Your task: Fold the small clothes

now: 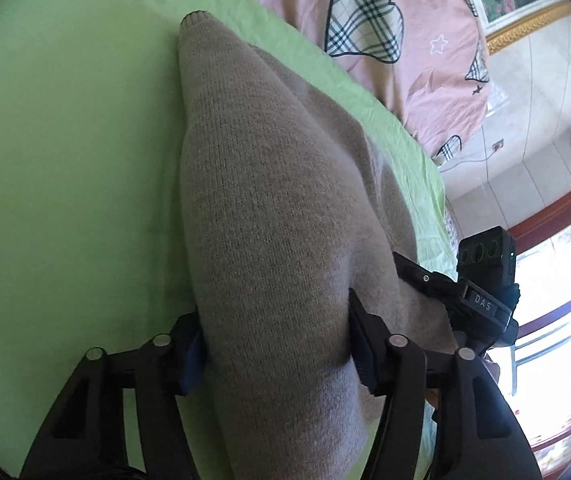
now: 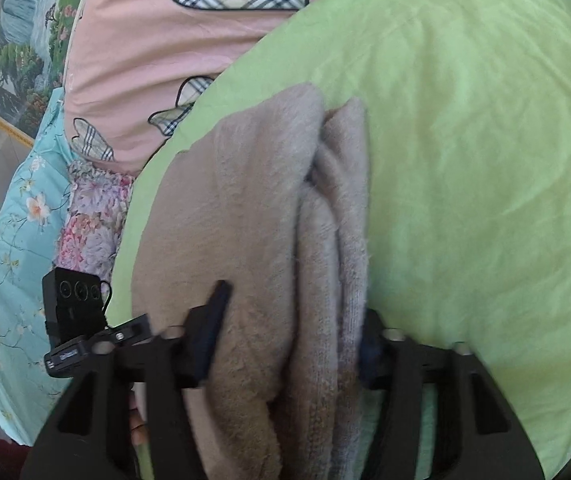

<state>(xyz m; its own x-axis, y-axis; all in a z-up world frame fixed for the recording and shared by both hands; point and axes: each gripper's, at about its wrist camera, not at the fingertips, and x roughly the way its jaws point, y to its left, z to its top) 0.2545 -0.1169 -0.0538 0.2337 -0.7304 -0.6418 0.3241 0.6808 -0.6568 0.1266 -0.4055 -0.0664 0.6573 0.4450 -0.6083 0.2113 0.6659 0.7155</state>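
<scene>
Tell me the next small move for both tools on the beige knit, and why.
Probably lower the bunched beige knitted garment onto the green sheet before releasing: the left tool and right tool each have thick folds between their fingers, and the far end already rests there.

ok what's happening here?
A person is folding a beige knit garment on a green sheet, one handheld gripper in each hand. The left gripper has a thick fold of it between its fingers, seemingly clamped. The right gripper likewise straddles the bunched layers beside it. The garment is gathered up, not laid flat. A pink quilt lies behind.
</scene>
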